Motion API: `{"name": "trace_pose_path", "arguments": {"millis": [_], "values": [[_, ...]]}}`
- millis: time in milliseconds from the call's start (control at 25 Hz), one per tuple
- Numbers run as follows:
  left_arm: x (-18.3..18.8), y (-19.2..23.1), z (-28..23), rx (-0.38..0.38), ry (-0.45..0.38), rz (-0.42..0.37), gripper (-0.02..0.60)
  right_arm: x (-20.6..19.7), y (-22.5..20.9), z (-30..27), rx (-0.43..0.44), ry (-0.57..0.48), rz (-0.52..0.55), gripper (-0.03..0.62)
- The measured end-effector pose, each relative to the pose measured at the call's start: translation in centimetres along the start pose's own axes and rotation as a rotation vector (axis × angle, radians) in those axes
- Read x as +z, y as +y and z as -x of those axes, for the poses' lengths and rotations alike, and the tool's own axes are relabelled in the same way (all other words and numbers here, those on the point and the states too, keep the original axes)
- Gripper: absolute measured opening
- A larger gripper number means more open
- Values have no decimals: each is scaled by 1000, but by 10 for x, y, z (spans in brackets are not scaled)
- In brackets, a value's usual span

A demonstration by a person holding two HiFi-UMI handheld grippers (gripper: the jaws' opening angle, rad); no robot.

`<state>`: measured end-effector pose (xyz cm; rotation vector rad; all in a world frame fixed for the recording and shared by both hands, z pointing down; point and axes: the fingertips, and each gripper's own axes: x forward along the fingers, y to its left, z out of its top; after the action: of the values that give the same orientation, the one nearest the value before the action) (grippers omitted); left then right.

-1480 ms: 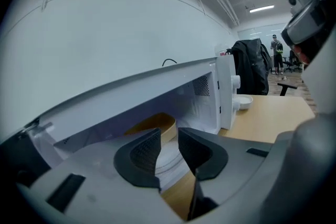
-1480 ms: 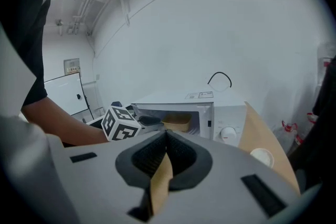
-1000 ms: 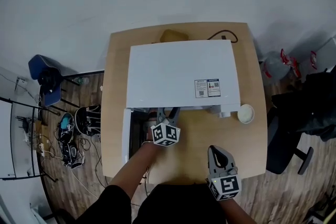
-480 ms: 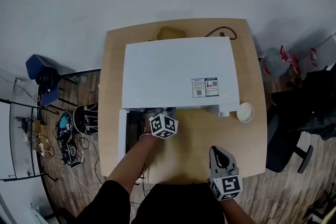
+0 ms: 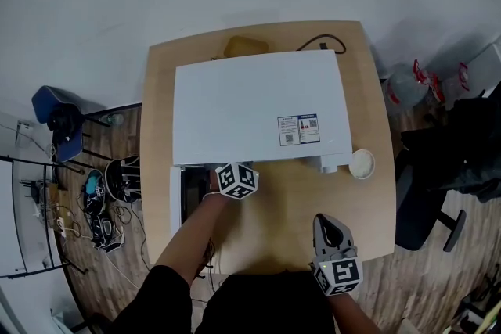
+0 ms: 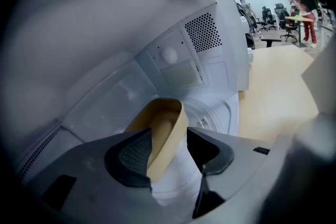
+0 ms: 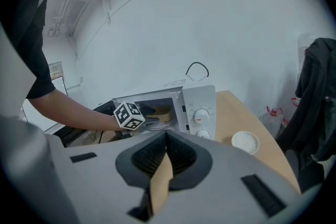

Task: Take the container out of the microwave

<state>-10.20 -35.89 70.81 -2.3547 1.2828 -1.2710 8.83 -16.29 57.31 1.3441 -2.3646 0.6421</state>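
Note:
The white microwave (image 5: pixel 258 105) stands on a wooden table (image 5: pixel 274 199) with its door (image 5: pixel 177 203) swung open to the left. Inside, on the glass turntable (image 6: pixel 212 113), sits a paper container (image 6: pixel 160 123), white outside and tan inside. My left gripper (image 6: pixel 169 141) reaches into the cavity, and its jaws are opening with the container's near wall between them. One pad is inside the rim and one outside, with no squeeze visible. In the head view only its marker cube (image 5: pixel 236 180) shows. My right gripper (image 5: pixel 329 224) hangs shut over the table's front edge, holding nothing.
A small white bowl (image 5: pixel 362 164) sits on the table by the microwave's right front corner. A black cable (image 5: pixel 317 43) runs behind the oven. A chair with dark clothing (image 5: pixel 462 160) stands right of the table. Cluttered floor and a blue chair (image 5: pixel 59 117) lie to the left.
My left gripper has pushed forward and down into the microwave, so its fingers now sit hidden under the oven's top edge. The right gripper has hardly moved.

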Motion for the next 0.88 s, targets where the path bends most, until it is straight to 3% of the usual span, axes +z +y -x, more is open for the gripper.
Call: {"name": "trace_pose_path", "arguments": {"millis": [280, 680, 880], "values": [[-13, -6, -9, -13, 38, -40, 187, 0, 1, -4, 1, 2, -5, 57], [-13, -6, -19, -18, 55, -190, 184, -5, 1, -4, 4, 14, -5, 57], [-11, -5, -18, -46, 69, -193, 123, -5, -1, -2, 0, 11, -5, 57]]}}
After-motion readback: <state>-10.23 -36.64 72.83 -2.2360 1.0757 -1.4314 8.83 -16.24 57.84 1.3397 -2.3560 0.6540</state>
